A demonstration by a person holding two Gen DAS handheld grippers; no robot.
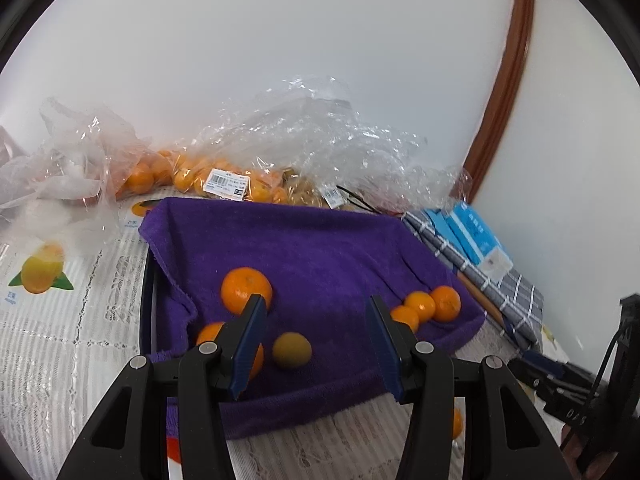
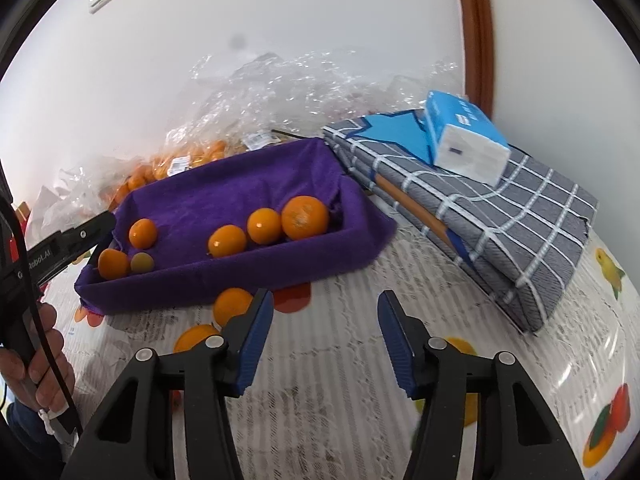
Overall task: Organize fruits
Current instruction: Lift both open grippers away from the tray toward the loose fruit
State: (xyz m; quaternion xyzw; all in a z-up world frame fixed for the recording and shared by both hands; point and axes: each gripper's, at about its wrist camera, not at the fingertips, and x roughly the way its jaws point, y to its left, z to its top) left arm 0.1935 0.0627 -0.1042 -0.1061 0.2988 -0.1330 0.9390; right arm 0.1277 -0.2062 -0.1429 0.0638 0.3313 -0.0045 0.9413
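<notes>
A tray lined with a purple towel [image 1: 320,240] [image 2: 240,192] holds several oranges: three in a row [image 2: 264,226] at its right side, one large [image 1: 246,290] and one partly behind my left finger at the left, plus a greenish-yellow fruit [image 1: 292,350] [image 2: 142,263]. My left gripper [image 1: 316,312] is open and empty, hovering over the tray just above that fruit. My right gripper [image 2: 326,312] is open and empty over the tablecloth in front of the tray. Two oranges [image 2: 232,304] [image 2: 196,338] lie on the table by its left finger.
Clear plastic bags [image 1: 304,136] with more oranges [image 1: 188,176] lie behind the tray against the white wall. A folded grey checked cloth [image 2: 500,216] with a blue tissue pack [image 2: 464,140] sits to the right. The table has a fruit-printed lace cloth [image 2: 360,360].
</notes>
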